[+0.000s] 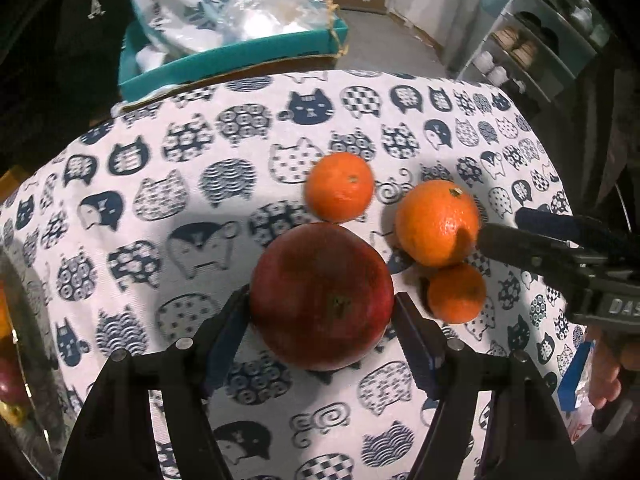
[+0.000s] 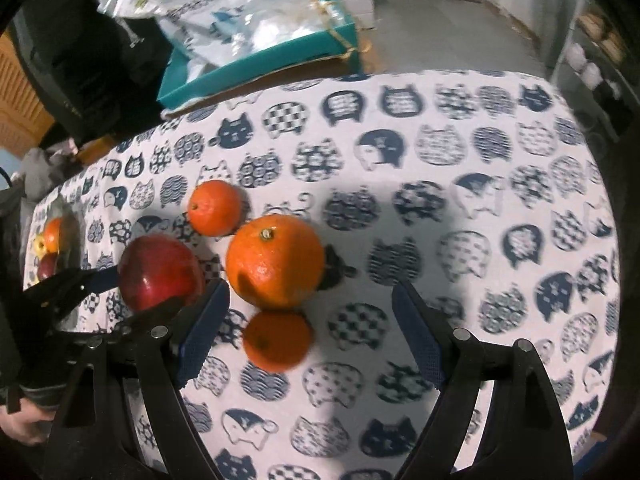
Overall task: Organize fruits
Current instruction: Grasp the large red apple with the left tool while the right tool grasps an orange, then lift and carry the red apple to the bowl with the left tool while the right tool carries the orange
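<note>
A red apple (image 1: 322, 296) is gripped between the two fingers of the left gripper (image 1: 322, 308), whose blue pads are pressed against its left and right flanks; the fruit is seen resting on the cat-print tablecloth (image 1: 180, 184). From the apple, a small mandarin (image 1: 340, 186) is found at twelve o'clock, a large orange (image 1: 438, 222) at about two o'clock, and a second small mandarin (image 1: 456, 294) at three o'clock, just below the orange and touching it. The right gripper (image 2: 312, 320) is held with its jaws wide apart and nothing clamped; in the right wrist view the nearer mandarin (image 2: 278, 340) and the orange (image 2: 276, 260) are seen between its fingers, apart from the pads. At the tablecloth's nine o'clock edge a glass bowl (image 2: 64, 240) holding more fruit is partly shown. Beyond the table, at twelve o'clock, a teal box (image 1: 224, 60) filled with plastic bags (image 1: 240, 12) is visible, and a shelf (image 1: 532, 48) stands at two o'clock.
</note>
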`<state>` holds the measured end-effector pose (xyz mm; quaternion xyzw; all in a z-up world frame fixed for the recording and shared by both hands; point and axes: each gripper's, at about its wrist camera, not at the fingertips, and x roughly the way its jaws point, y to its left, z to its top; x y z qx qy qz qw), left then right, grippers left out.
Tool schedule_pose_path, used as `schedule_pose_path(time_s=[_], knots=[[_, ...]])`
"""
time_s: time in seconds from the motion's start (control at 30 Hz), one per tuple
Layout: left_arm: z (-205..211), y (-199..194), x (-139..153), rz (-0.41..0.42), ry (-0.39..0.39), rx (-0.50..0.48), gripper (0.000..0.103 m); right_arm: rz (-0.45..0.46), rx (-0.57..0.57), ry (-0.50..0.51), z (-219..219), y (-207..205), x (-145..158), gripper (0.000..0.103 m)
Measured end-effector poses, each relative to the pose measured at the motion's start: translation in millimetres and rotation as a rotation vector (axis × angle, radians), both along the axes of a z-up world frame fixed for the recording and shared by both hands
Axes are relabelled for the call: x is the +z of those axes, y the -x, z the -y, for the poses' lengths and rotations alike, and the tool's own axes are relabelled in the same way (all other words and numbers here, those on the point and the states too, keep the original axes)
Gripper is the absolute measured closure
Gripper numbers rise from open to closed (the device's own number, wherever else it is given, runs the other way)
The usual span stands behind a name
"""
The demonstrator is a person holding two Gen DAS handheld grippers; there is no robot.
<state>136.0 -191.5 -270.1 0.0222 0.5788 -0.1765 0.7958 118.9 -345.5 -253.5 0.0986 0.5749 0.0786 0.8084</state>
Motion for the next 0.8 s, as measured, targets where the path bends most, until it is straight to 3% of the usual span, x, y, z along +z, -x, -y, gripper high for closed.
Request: schedule_pose_path(time_s=[0.33,0.57,0.8], knots=[[-34.5,-1.8,-0.7,-0.001,-0.01,0.058,0.029,-0.05,0.067,0.053,-34.9,-21.7,-28.4,0.02],[-47.2,-0.3,2.6,0.007,-0.009,0.069,0.029,-0.064,0.055,0.053,-39.0,-29.2,-41.3,0.038],[-59.3,3.7,8.5,0.019,-0.005,0.089,0.029,-0.036,0.044,0.111,-46.4,-26.7,-38.5,0.04]])
